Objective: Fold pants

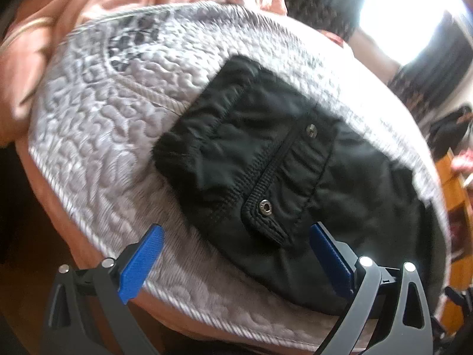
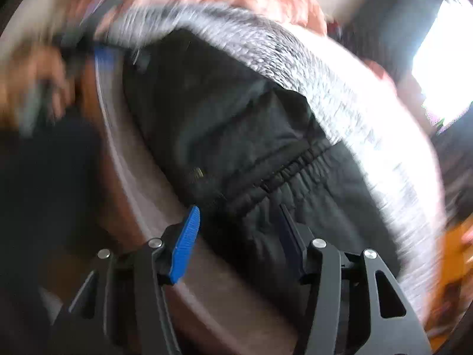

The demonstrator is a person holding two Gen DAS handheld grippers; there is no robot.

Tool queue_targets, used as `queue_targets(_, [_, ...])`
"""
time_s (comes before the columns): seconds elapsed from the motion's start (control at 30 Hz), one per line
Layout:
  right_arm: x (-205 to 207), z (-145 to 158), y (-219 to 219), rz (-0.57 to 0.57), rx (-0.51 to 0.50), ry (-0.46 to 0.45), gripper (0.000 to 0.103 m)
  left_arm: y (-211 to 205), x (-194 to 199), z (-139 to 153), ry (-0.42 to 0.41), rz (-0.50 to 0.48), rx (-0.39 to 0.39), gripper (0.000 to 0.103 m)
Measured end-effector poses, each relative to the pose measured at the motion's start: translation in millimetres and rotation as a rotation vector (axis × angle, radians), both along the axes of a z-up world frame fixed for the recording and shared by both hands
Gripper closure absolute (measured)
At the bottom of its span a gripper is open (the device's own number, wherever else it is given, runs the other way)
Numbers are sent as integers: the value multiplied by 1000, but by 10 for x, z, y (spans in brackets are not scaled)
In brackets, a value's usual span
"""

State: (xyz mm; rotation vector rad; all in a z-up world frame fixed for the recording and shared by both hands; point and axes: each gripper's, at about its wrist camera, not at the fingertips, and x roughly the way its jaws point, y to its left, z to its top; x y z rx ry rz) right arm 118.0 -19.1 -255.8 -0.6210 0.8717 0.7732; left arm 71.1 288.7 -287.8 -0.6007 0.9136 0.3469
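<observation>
Lying on the grey quilted bedspread [image 1: 97, 124], the black pants [image 1: 266, 159] are already gathered into a compact, roughly rectangular bundle. The elastic waistband [image 1: 298, 159] and two metal snaps [image 1: 267, 207] face up. The bedspread covers a bed, with a pink blanket [image 1: 88, 9] bunched beyond it.

Left gripper [image 1: 236, 263]: jaws spread wide, holding nothing, poised above the near edge of the bundle; one blue pad sits over bare bedspread, the other over black fabric.

Right gripper [image 2: 236, 236]: jaws also apart and empty, positioned over the waistband end of the pants [image 2: 236, 136]. This view is heavily motion-blurred, so contact between the fingers and the cloth cannot be confirmed. The left gripper's blue pad [image 2: 102, 56] and the person's hand [image 2: 32, 82] appear as blurred shapes at the far left.

Hazards, as judged from this position:
- The bundle lies close to the bed edge; a careless push could slide it off.
- The fabric looks smooth and slippery. Pinching only the top layer would likely peel the fold open.
- Fast tool motion near the bundle may drag a layer out of alignment.
</observation>
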Motion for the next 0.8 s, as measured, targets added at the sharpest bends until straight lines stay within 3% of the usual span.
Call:
queue_targets(0.1, [426,134,-206,-135,104,106,53,27,-168,47,-57,34,-86,4])
queue_targets(0.17, [692,38,-264,-215,75,135,53,55,-220,39,-77,52,-140,4])
queue_targets(0.23, [849,-160,-201,-229,11,190,53,126,-256,-24,-102,89,-249,4])
queue_targets(0.33, [891,-402,6,-164,-68,285,52,244,-275,-139,-128,134,-398,4])
queue_targets(0.43, [1068,-167,240,-82,-66,369,53,324,-278,-238,-151,154,-500,4])
queue_targets(0.5, [1265,84,458,-34,-31,444,37,412,-302,-296,-175,193,-552,4])
queue_targets(0.6, [1592,461,985,43,23,545,18,525,-322,-389,-210,251,-631,4])
queue_targets(0.7, [1856,641,1733,129,27,619,17,676,-294,-483,-230,293,-688,4])
queue_targets(0.8, [2000,617,2404,205,-13,661,15,783,-235,-564,-255,304,-739,4])
